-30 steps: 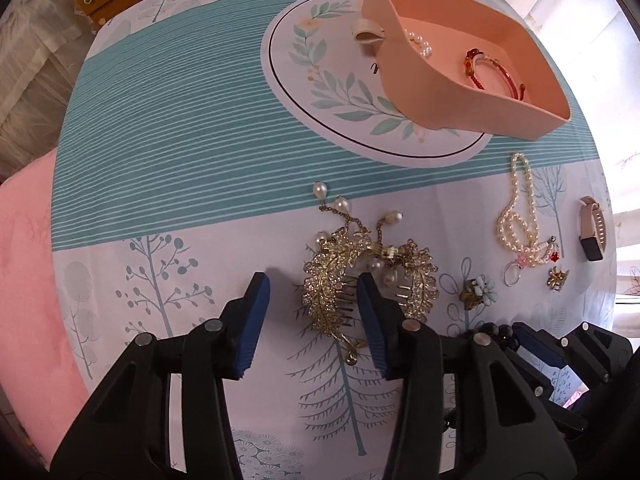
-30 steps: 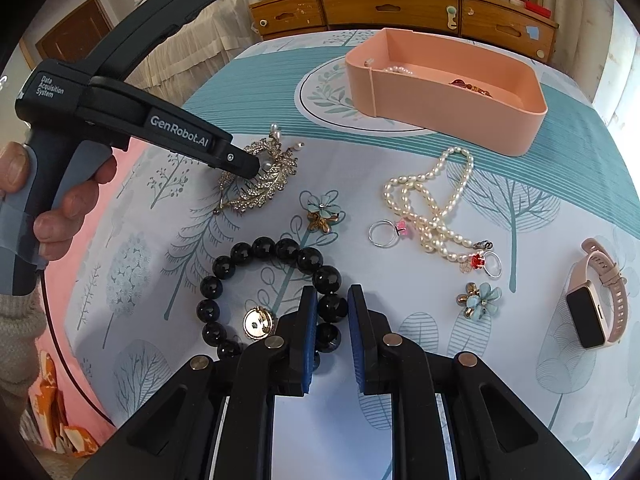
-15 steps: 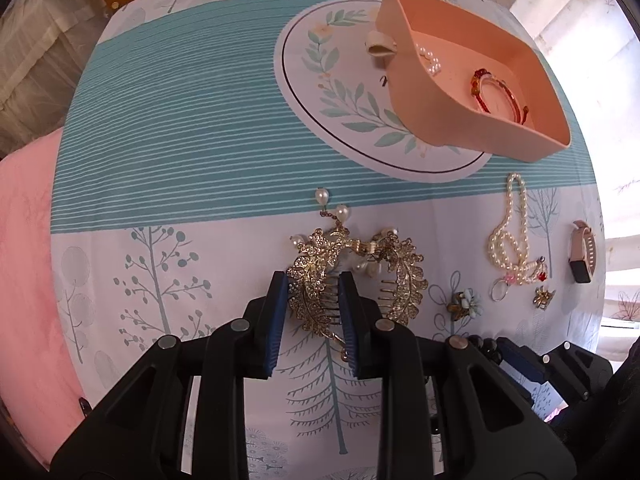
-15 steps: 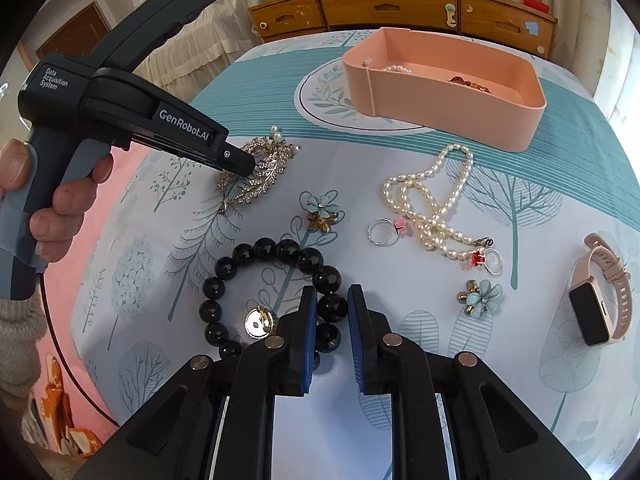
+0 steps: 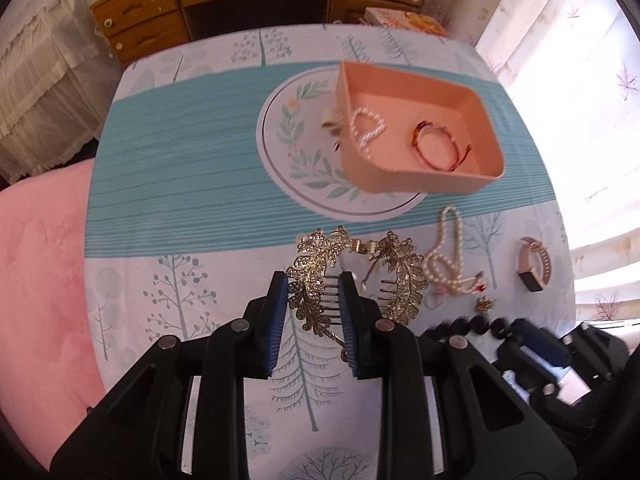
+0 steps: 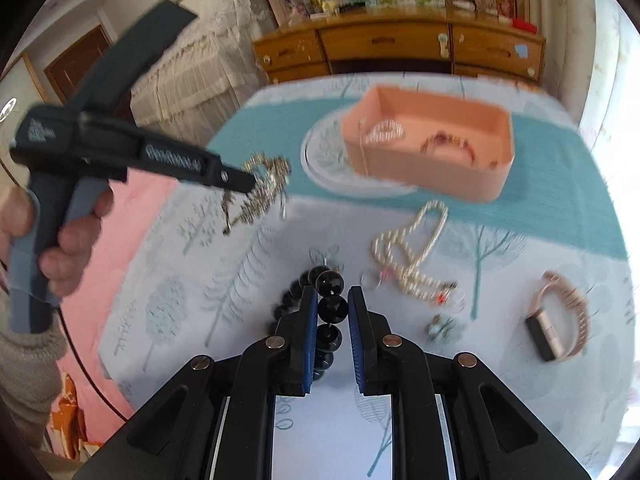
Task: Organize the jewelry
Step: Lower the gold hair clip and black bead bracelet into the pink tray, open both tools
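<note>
Gripping a gold leaf hair comb [image 5: 316, 280], the left gripper [image 5: 314, 320] has its blue pads clamped on one leafy wing, the comb's long axis running crosswise to the fingers with the other wing hanging out to the right; comb looks clear of the tablecloth [image 5: 180, 184]. Pink tray [image 5: 400, 184] sits straight ahead and a bit right of the jaws, already holding a small pearl piece [image 5: 366, 128] and a red bracelet [image 5: 438, 146]. Pearl necklace [image 5: 448, 256] and watch [image 5: 534, 266] lie loose on the cloth to the right; right gripper's black fingers just show at lower right. Right wrist view, blurry: right gripper [image 6: 333, 328] is closed on a black bead bracelet [image 6: 330, 306], one bead pinched between the pads and the rest of the loop dangling down to the left. Tray [image 6: 492, 184] is ahead and slightly right, its long side roughly crosswise to the fingers, open top facing up. Left gripper [image 6: 240, 178] with the comb [image 6: 260, 192] shows at left, held by a hand [image 6: 60, 248]; it looks nearer the tray's left end. Judgement: both loads go forward to the tray, and the left likely arrives first. Pearl necklace [image 6: 412, 256], watch [image 6: 556, 320], a ring and flower pieces not yet sorted.
</note>
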### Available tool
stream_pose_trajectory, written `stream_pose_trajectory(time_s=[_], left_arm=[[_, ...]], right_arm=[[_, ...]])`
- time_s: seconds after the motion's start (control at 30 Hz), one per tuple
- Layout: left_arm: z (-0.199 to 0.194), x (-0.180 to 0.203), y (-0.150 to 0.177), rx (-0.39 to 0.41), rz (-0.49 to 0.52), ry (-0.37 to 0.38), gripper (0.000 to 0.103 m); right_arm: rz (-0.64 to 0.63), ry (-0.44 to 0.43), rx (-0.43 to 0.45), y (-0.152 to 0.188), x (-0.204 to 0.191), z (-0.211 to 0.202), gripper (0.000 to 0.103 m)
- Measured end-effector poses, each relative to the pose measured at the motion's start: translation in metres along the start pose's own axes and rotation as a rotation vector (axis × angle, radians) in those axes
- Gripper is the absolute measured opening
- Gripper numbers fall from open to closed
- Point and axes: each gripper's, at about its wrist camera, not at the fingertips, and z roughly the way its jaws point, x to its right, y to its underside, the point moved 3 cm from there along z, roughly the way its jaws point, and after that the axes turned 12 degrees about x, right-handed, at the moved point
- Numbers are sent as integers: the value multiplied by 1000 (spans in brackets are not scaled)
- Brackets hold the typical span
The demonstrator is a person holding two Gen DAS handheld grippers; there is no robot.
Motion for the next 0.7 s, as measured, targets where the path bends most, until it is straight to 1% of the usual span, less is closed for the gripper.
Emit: stream_pose_trajectory(time_s=[0.07,0.1,0.17,0.3,0.4,0.53,0.63,0.7], left_arm=[[-9,11,-13,24,4,-1,22],[-8,18,-20,31,3,-1,22],[-8,27,-31,42,-6,0,22],[8,40,-62,73,-63,6,22],[22,49,-84,113,-104,16,22],[52,67,-104,134,-114,2,22],[76,75,-109,142,-101,-27,23],[94,79,-109,131,-87,-43,23]], right_arm=[[-17,15,54,-21,0,-18,15],[-24,28,74,-31,2,-24,15],[-47,76,130,-54,7,-38,15],[-30,152,198,-95,27,-51,15],[18,184,222,-121,47,-49,15],[91,216,245,-148,74,-33,15],[144,228,238,-163,98,-20,15],[165,237,232,-171,111,-9,15]])
